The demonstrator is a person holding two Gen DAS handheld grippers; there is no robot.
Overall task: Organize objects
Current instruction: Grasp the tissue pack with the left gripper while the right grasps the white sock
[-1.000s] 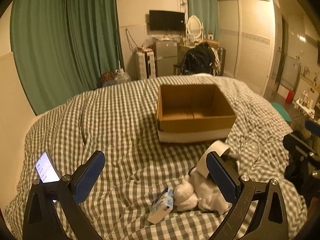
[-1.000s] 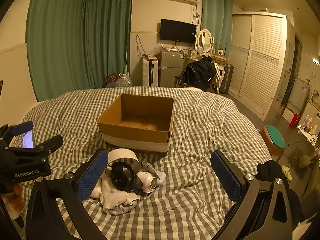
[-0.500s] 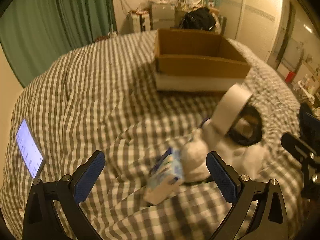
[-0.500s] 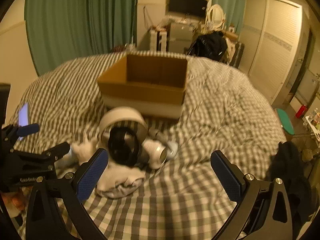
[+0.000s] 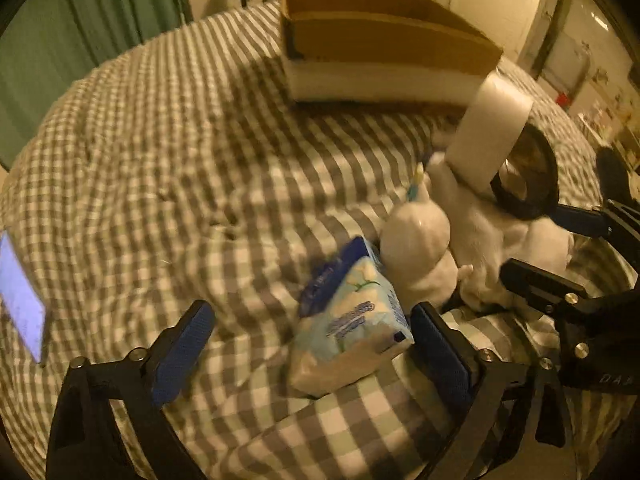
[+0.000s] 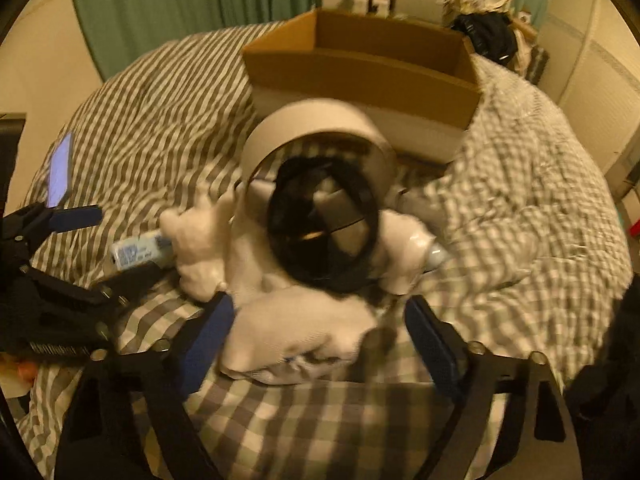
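Observation:
A pile of objects lies on the checked bed cover. In the left wrist view a blue and white tissue pack (image 5: 352,324) lies between the open fingers of my left gripper (image 5: 312,344), next to a white plush toy (image 5: 416,240), a white tape roll (image 5: 488,128) and a black ring (image 5: 528,176). In the right wrist view my right gripper (image 6: 320,332) is open around a white cloth (image 6: 296,336), just below the black ring (image 6: 324,224) and the white tape roll (image 6: 320,128). An open cardboard box (image 5: 384,40) stands behind the pile; it also shows in the right wrist view (image 6: 360,64).
A lit phone (image 5: 22,304) lies on the cover at the far left. The left gripper's body (image 6: 48,280) is at the left of the right wrist view. Green curtains (image 6: 192,4) and furniture stand beyond the bed.
Both grippers have moved forward and down toward the pile. The tissue pack now lies between the left fingers, and the white cloth between the right fingers. Both stay open.

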